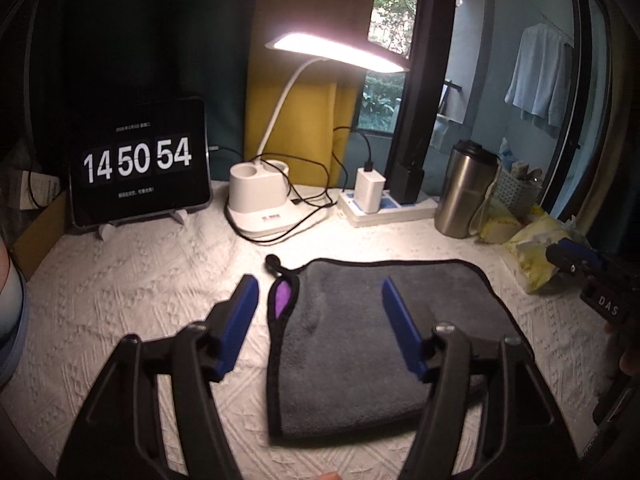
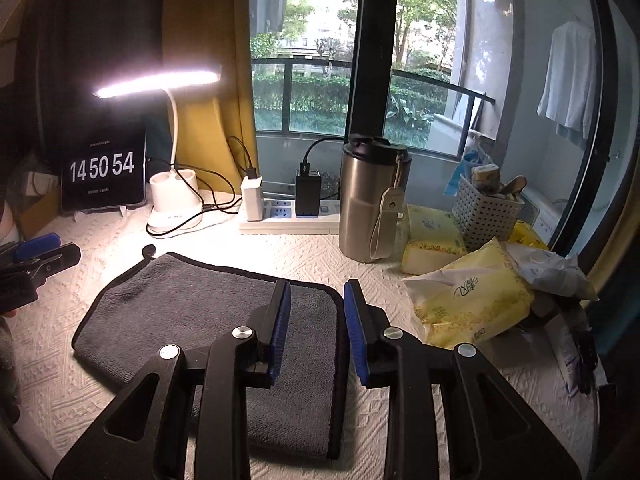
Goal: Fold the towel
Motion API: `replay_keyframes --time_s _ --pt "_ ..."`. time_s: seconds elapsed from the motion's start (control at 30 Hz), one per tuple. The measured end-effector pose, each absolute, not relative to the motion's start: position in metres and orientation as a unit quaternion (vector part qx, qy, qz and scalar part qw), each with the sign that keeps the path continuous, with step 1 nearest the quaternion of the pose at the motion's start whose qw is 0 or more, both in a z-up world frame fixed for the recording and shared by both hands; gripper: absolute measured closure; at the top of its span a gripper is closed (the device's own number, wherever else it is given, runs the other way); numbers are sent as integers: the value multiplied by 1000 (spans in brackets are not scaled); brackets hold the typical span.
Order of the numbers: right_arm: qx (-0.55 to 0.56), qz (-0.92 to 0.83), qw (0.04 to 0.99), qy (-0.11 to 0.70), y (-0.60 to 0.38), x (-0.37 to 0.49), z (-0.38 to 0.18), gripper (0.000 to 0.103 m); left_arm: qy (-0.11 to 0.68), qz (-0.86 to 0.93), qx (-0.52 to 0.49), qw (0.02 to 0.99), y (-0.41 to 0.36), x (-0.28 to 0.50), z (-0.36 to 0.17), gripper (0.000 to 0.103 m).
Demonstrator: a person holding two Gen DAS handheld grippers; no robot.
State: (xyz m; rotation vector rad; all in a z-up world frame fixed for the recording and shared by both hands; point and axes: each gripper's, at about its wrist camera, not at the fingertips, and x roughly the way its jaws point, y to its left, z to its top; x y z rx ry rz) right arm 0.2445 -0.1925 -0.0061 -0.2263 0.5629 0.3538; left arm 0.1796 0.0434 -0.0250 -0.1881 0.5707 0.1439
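Observation:
A dark grey towel (image 1: 360,332) with black edging lies folded flat on the white textured cloth; a purple underside (image 1: 283,296) peeks out at its far left corner. It also shows in the right wrist view (image 2: 192,312). My left gripper (image 1: 318,286) is open and empty, hovering over the towel's left edge. My right gripper (image 2: 316,290) is open and empty, above the towel's right edge. Each gripper shows at the edge of the other's view: the right one (image 1: 576,260) and the left one (image 2: 44,252).
At the back stand a tablet clock (image 1: 140,164), a lit desk lamp (image 1: 264,196), a power strip (image 1: 384,204) with chargers and a steel tumbler (image 2: 372,200). Yellow tissue packs (image 2: 468,300) and a white basket (image 2: 488,212) crowd the right side.

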Motion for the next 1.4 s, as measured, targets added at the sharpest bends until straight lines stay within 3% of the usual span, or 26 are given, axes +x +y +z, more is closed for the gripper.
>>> replay_keyframes --time_s 0.13,0.5,0.7,0.97,1.4 --pt "-112 174 942 265 -193 229 1 74 269 69 -93 956 41 165 -18 35" --pt "-109 174 949 241 -199 189 16 73 242 57 -89 964 32 127 -7 13" --pt "-107 175 952 228 -204 164 23 72 219 53 -82 971 23 104 1 8" --pt "-99 177 958 204 -212 131 32 60 196 41 -80 977 12 74 7 7" --pt "-95 182 967 152 -215 67 37 57 148 50 -56 986 -2 21 13 7"
